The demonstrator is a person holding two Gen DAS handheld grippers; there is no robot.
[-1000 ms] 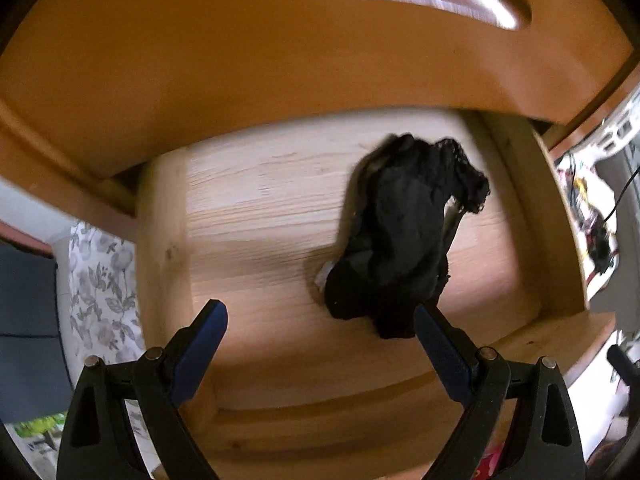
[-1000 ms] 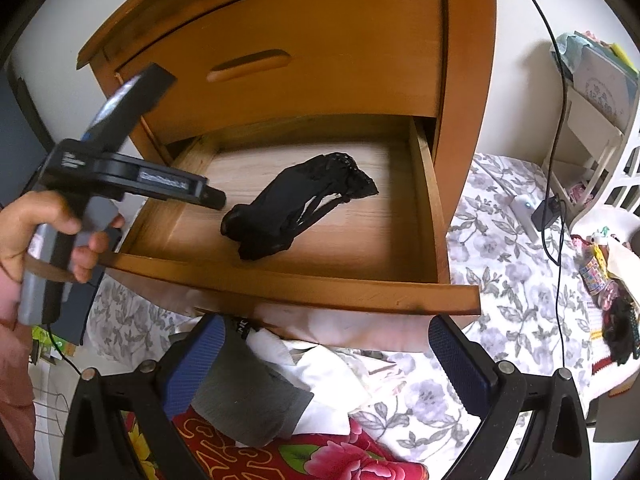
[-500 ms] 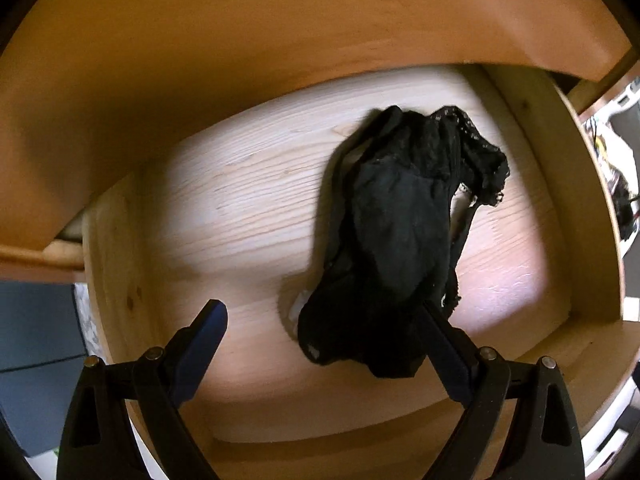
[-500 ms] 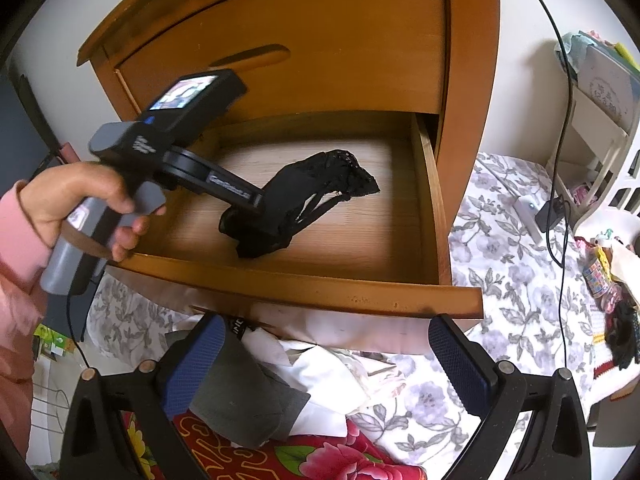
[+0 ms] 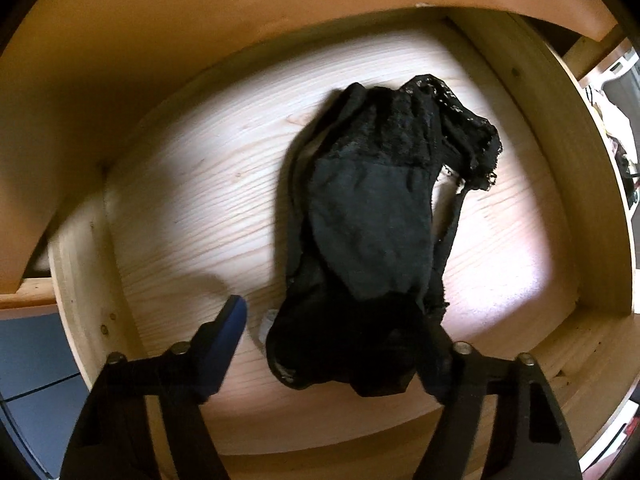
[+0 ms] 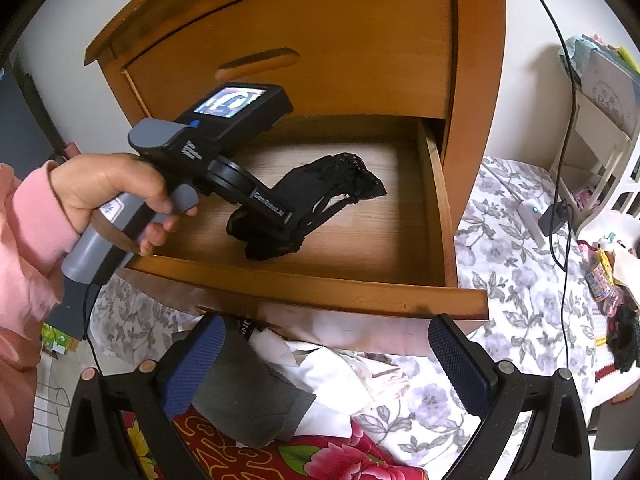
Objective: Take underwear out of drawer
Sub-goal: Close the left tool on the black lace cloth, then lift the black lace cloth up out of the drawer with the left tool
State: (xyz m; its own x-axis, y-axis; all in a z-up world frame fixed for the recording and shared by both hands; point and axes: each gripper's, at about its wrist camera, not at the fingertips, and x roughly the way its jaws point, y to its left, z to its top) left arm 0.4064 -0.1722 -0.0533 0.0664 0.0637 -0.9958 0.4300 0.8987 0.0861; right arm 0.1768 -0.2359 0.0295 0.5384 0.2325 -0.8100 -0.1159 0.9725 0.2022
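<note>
While the left gripper (image 5: 332,344) points down into the open drawer (image 5: 160,184), the left wrist view shows the near end of the black underwear (image 5: 372,232) lying between its two fingers. The jaws have just been closing and stand partly open. The left blue pad (image 5: 230,330) is clear of the fabric; the right finger is covered by the dark cloth, so contact there cannot be told. One garment lies on the pale drawer floor, right of centre. Its long axis runs from near to far, with the lace edge (image 5: 460,120) at the far right end.

In the right wrist view, the right gripper (image 6: 328,364) is wide open with nothing gripped, above a pile of clothes (image 6: 280,400) and a floral sheet (image 6: 500,248) in front of the nightstand (image 6: 476,80). One drawer is pulled out; one upper drawer (image 6: 320,40) is closed. A hand (image 6: 108,188) in a pink sleeve (image 6: 28,240) holds the left gripper (image 6: 276,232), whose fingertips are at the near end of the single garment (image 6: 320,192). Here the garment runs diagonally, lace end toward the far right.
</note>
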